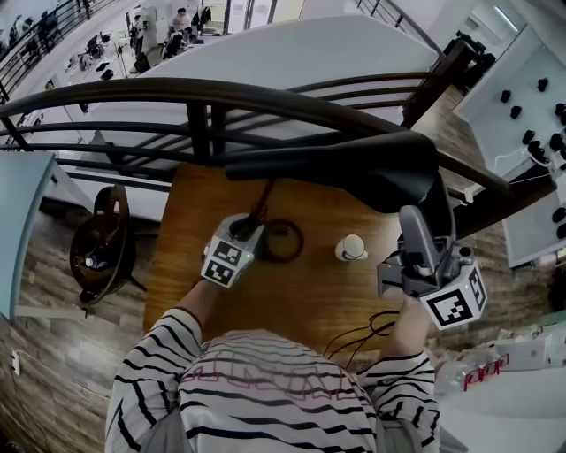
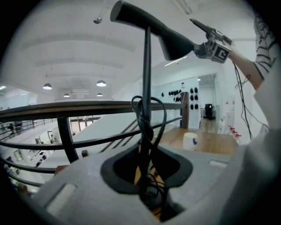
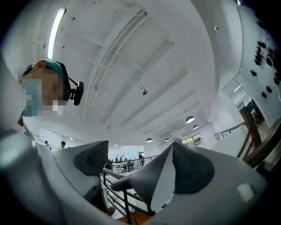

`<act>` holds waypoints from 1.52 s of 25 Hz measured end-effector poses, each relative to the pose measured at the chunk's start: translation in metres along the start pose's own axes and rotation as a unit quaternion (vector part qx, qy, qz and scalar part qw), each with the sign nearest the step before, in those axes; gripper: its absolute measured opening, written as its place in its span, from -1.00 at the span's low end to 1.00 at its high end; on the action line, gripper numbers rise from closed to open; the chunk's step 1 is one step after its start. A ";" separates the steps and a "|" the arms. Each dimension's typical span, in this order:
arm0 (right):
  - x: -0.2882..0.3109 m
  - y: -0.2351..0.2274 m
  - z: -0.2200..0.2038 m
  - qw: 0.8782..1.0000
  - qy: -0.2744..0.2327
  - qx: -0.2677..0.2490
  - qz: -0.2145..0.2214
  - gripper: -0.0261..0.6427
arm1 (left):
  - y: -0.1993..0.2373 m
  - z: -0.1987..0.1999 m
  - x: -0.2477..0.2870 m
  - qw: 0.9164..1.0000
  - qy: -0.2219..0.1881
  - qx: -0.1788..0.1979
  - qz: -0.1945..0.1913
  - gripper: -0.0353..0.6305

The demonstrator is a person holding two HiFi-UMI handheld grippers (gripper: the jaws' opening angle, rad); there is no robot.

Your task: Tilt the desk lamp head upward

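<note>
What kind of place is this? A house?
Probably not a house: it looks like a balcony floor in a big office. A dark railing overlooks desks with people below, and round ceiling lamps hang overhead.

A small wooden table (image 1: 309, 301) is set close against a dark curved railing (image 1: 177, 91), and a little white container (image 1: 351, 249), possibly a cup, is stood upright on its top. A round dark chair (image 1: 100, 248) is placed on the plank floor (image 1: 62, 354) beside the table's left edge. A white wall panel (image 1: 491, 115) studded with black knobs is seen at the far right.
</note>
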State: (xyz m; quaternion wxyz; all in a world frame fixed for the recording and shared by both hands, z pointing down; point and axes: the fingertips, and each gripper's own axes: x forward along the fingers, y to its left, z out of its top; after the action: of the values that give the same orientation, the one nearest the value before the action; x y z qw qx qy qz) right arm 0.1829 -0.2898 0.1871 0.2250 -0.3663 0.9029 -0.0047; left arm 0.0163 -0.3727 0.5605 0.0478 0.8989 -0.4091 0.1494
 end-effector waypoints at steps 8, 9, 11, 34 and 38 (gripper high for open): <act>-0.014 0.007 -0.011 1.000 -0.004 -0.004 -0.016 0.32 | 0.002 -0.006 -0.004 1.000 0.003 0.000 0.004 -0.63; -0.019 0.007 -0.014 1.000 -0.003 0.000 -0.020 0.32 | 0.000 -0.005 -0.005 1.000 0.004 0.003 0.004 -0.63; -0.029 0.006 -0.019 0.999 0.000 0.008 -0.031 0.32 | -0.006 -0.003 -0.007 1.000 0.009 0.014 -0.002 -0.59; -0.138 0.050 -0.131 0.977 0.054 0.093 -0.186 0.04 | -0.052 -0.002 -0.104 0.999 -0.026 0.012 -0.037 -0.24; -0.147 0.065 -0.149 0.971 0.071 0.096 -0.206 -0.05 | -0.059 0.004 -0.132 0.998 -0.040 0.002 -0.053 -0.24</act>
State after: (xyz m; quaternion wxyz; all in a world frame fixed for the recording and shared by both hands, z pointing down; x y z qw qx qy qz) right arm 0.1713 -0.1683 0.3690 0.1888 -0.5196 0.8171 -0.1633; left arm -0.0206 -0.2392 0.5178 0.0377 0.9248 -0.3620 0.1108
